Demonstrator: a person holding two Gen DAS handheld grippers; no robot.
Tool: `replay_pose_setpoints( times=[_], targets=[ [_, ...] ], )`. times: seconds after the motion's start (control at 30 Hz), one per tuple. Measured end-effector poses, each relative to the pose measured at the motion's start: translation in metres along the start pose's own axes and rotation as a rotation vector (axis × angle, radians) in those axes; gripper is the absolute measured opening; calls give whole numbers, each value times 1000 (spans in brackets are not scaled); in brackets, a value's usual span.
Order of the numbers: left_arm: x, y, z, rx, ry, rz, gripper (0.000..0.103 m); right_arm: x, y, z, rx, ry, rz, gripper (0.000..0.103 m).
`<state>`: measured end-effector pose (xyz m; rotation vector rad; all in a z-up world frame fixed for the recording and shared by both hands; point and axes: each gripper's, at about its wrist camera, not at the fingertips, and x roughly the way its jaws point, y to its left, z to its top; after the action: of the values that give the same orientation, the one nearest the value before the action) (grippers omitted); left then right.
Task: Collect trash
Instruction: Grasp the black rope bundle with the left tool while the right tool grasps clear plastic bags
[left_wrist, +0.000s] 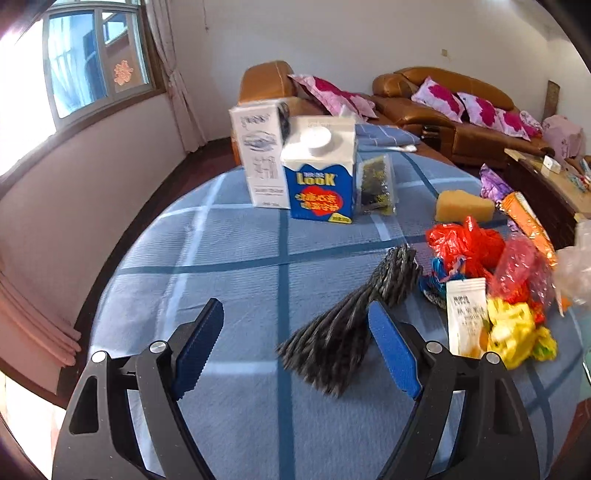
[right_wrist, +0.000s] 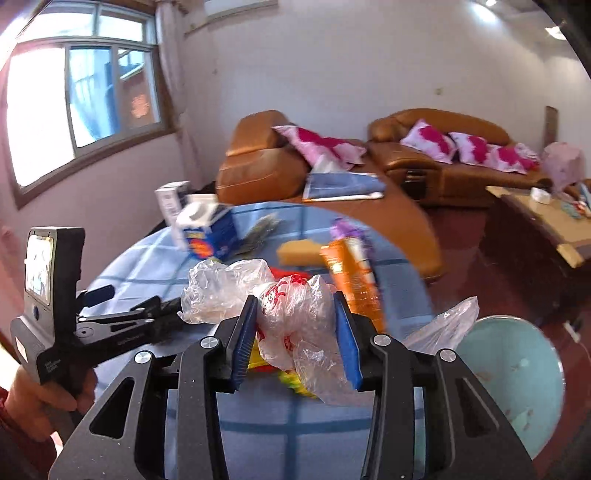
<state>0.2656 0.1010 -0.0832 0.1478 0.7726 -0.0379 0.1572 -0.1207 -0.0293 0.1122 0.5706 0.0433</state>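
Right tool (right_wrist: 295, 334), lower centre of its frame, is clamped on a crumpled clear plastic bag (right_wrist: 291, 314) over the bench (right_wrist: 258, 424). Left tool (left_wrist: 295, 347) gapes wide and grips nothing, with a grey striped wrapper (left_wrist: 343, 332) between its fingers; trash pile (left_wrist: 491, 291) sits centre right.

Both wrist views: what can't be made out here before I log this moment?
- Left wrist view: the clear plastic bag is blurred and cut off by the right edge.
- Left wrist view: the print on the white sachet is too small to read.
- Right wrist view: the blue carton and orange packet are motion-blurred, labels unreadable.
- Right wrist view: the yellow wrapper is mostly hidden behind the crumpled bag in the right gripper.
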Motion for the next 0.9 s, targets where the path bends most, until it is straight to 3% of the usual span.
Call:
replay_pose_setpoints(
  times=[0.13,0.2,0.3,0.37,0.4,0.57,0.9],
  targets=[
    [20,-12,2,28,41,-15,78,11,-18,1,36,19,-38,41],
    [27,-17,1,45,57,-12,72,14,-25,0,52,26,-47,41],
    [33,-23,0,55,89,-43,59,19,-30,-1,69,37,-56,41],
    [33,-27,-1,65,90,-61,38,20,-30,-3,75,40,-57,41],
    [33,-28,-1,72,87,-62,33,21,-30,-4,77,42,-59,41],
    [26,-30,-3,73,73,-73,19,15,-29,-6,88,39,-63,41],
    [-29,-30,-14,5,26,-122,15,-7,-35,-10,113,6,-70,41]
  ],
)
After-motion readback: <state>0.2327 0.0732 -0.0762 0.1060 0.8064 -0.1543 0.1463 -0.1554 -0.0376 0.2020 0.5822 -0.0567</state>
